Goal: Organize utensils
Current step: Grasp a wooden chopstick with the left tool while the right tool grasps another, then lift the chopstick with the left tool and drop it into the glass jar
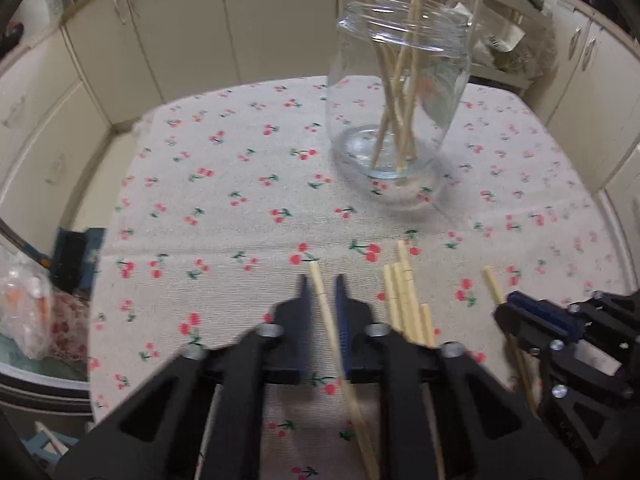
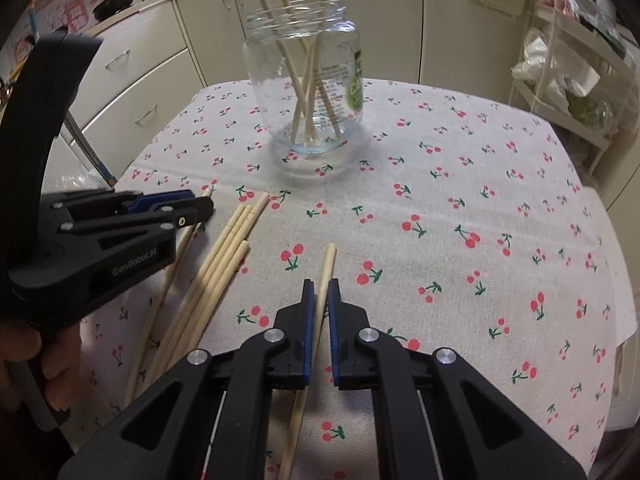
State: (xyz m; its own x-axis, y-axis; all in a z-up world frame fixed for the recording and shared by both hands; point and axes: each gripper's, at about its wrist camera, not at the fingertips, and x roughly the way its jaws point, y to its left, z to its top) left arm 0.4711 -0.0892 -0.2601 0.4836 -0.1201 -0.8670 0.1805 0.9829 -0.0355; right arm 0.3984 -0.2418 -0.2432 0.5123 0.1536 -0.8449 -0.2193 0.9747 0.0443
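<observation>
Left tool (image 1: 322, 286) sat low over the bench (image 1: 224, 200), jaws a narrow gap apart, one wooden chopstick (image 1: 320, 280) running between them; its tip stuck out just past the blue pads. Pads looked close to the stick but the left wrist view was motion-blurred, so I couldn't tell whether they actually clamped it. Right tool (image 2: 320, 288) was in the same posture: jaws slightly parted with a second chopstick (image 2: 329, 258) lying between them, left pad (image 2: 307, 320) touching or nearly touching the stick, a visible gap on the right pad side. That stick lay on the cherry-print cloth (image 2: 460, 184) and continued back under the tool body. From the right wrist view the left tool (image 2: 200, 204) showed side-on at the left, its tips over the chopstick it straddled. Between the two tools lay a loose bundle of chopsticks (image 2: 224, 256), roughly parallel, flat on the cloth. Further back stood a clear glass jar (image 2: 306, 80), upright, with several chopsticks (image 2: 308, 76) already standing crossed in it, ends sticking out above the rim.
</observation>
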